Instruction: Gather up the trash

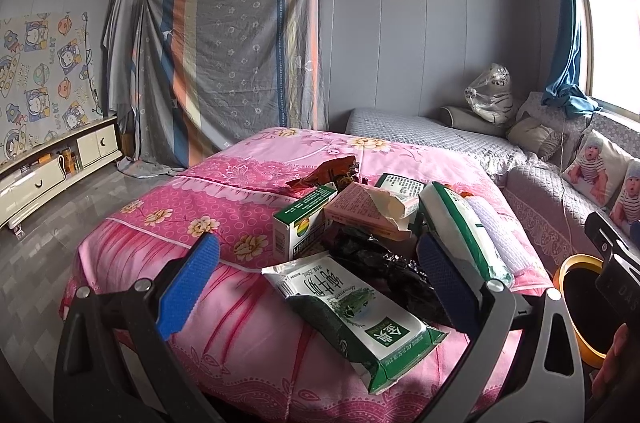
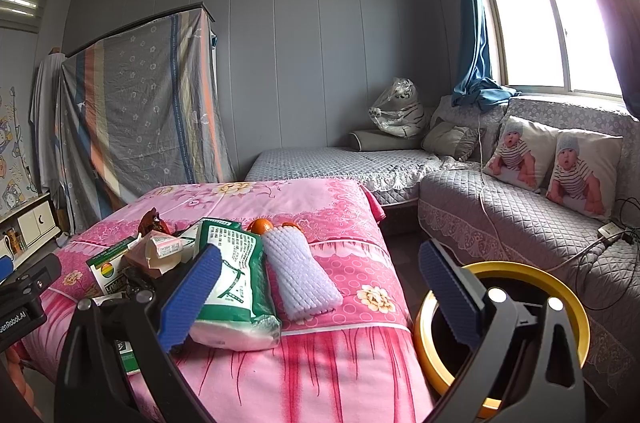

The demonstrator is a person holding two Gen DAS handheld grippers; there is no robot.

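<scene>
Blue pads of the left gripper [image 1: 318, 287] fill the bottom of its view, spread wide with nothing between them — they straddle a flattened milk carton [image 1: 356, 315] at lower centre, which I judge the likeliest first pick. The right gripper [image 2: 320, 293] is just as wide and empty, its left pad hanging over the green bag.

Largest to smallest: the pink bed [image 1: 224, 223] carries all the trash, heaped at centre right of the left view so both tools can reach it. A yellow-rimmed bin [image 2: 560, 287] stands at lower right of the right view, just beside the bed's edge — close, presumably so each piece travels little. On the heap lie a green-and-white bag [image 2: 232, 287], a lilac foam sleeve [image 2: 298, 271] touching its right side, a green box [image 1: 302, 225], a torn pink box [image 1: 368, 213] and crumpled black plastic [image 1: 384, 263] underneath. Two oranges [image 2: 262, 225] sit behind the sleeve; whether they count as trash I cannot tell.
</scene>
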